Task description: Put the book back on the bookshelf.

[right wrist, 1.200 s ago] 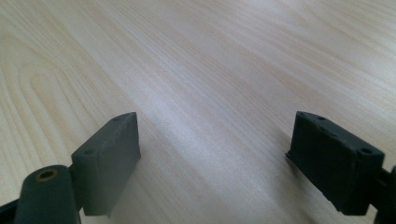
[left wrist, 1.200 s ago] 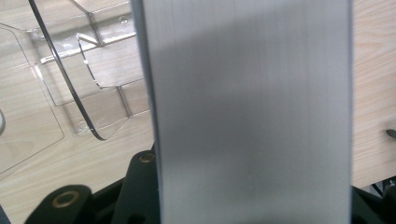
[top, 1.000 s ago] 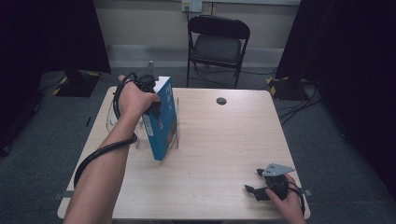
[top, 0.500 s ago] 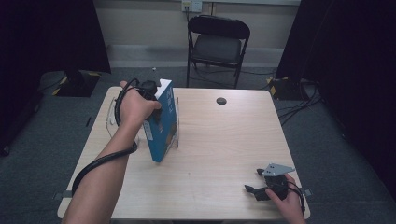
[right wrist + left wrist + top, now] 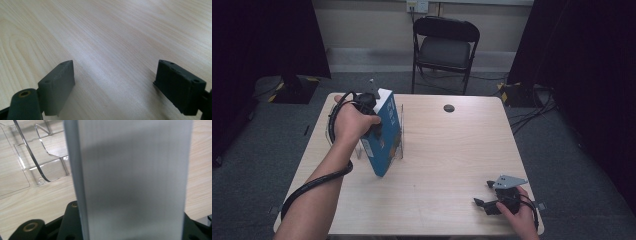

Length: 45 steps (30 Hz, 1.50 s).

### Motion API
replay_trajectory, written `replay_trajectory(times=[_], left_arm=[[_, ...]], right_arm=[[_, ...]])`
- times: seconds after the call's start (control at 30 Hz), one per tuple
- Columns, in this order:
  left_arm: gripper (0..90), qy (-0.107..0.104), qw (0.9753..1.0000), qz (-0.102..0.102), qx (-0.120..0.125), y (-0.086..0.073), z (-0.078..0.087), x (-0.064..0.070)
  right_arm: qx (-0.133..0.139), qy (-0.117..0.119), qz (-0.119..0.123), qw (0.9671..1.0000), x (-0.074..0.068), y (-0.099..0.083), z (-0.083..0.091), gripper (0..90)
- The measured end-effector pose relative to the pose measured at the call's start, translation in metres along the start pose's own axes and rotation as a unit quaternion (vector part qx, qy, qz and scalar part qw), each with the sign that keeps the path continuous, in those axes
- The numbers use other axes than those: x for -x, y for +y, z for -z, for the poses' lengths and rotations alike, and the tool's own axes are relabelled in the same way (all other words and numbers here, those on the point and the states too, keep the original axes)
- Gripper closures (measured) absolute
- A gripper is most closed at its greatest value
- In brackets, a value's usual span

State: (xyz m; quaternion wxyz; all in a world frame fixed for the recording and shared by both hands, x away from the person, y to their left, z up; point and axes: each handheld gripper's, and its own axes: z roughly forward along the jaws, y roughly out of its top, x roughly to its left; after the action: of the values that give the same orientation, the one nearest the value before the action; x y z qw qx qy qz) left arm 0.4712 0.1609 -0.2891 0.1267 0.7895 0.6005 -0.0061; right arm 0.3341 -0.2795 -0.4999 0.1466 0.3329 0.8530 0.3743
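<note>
Left gripper [image 5: 371, 116] fingers clamp the blue book [image 5: 384, 134], tilted for slotting into the clear acrylic stand [image 5: 398, 131]; right gripper [image 5: 490, 195] rests wide open, empty, on the surface [image 5: 447, 150].

the high view is dim and soft, with dark corners around the pale table [image 5: 437, 165]; the floor beyond it falls to near black. in the left gripper view the book [image 5: 132, 180] sits too close, blurred grey, with a broad shadow band across it; the clear stand [image 5: 42, 157] beside the book shows thin glare lines. the right gripper view is evenly lit, its near jaws soft.
</note>
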Motion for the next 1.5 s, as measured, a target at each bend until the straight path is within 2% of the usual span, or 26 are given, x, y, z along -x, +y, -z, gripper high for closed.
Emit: replay_trajectory(times=[0.2,0.23,0.27,0.37,0.53,0.6,0.93,1.1,1.23,1.5], left_arm=[[55.5,-0.009,0.9999,-0.007,-0.004,-0.003,-0.001,-0.001],[59.1,0.008,0.9999,-0.011,-0.009,-0.003,-0.001,0.001],[60.6,0.012,0.9998,-0.010,-0.013,-0.003,-0.001,0.001],[61.3,0.011,0.9998,-0.006,-0.016,-0.004,-0.002,0.002],[62.0,0.015,0.9997,-0.011,-0.015,-0.005,-0.001,0.003],[62.2,0.008,1.0000,0.000,-0.005,-0.004,0.000,0.001],[62.5,0.001,0.9998,0.017,-0.012,0.003,0.006,-0.002],[62.5,0.002,0.9998,0.015,-0.012,0.008,0.013,-0.001],[62.5,0.001,0.9998,0.021,-0.002,0.012,0.021,-0.001],[62.4,0.007,0.9996,0.027,0.007,0.019,0.019,0.000]], right_arm=[[-0.001,-0.001,0.000,1.0000,0.000,0.000,0.000,15.0],[0.000,0.000,0.000,1.0000,0.000,0.000,0.000,15.0],[0.000,0.000,0.000,1.0000,0.000,0.000,0.000,15.0],[0.000,0.000,0.000,1.0000,0.000,0.000,0.000,15.0],[0.000,-0.002,0.000,1.0000,0.000,0.000,0.000,14.9],[-0.001,-0.002,0.001,1.0000,0.001,0.000,0.000,14.9],[0.001,0.000,0.000,1.0000,0.001,0.000,-0.001,14.9],[0.000,0.000,0.000,1.0000,0.001,0.000,-0.001,14.9],[0.000,0.000,-0.001,1.0000,0.001,0.000,-0.001,14.7],[-0.001,0.000,-0.002,1.0000,0.001,0.000,-0.001,14.6]])
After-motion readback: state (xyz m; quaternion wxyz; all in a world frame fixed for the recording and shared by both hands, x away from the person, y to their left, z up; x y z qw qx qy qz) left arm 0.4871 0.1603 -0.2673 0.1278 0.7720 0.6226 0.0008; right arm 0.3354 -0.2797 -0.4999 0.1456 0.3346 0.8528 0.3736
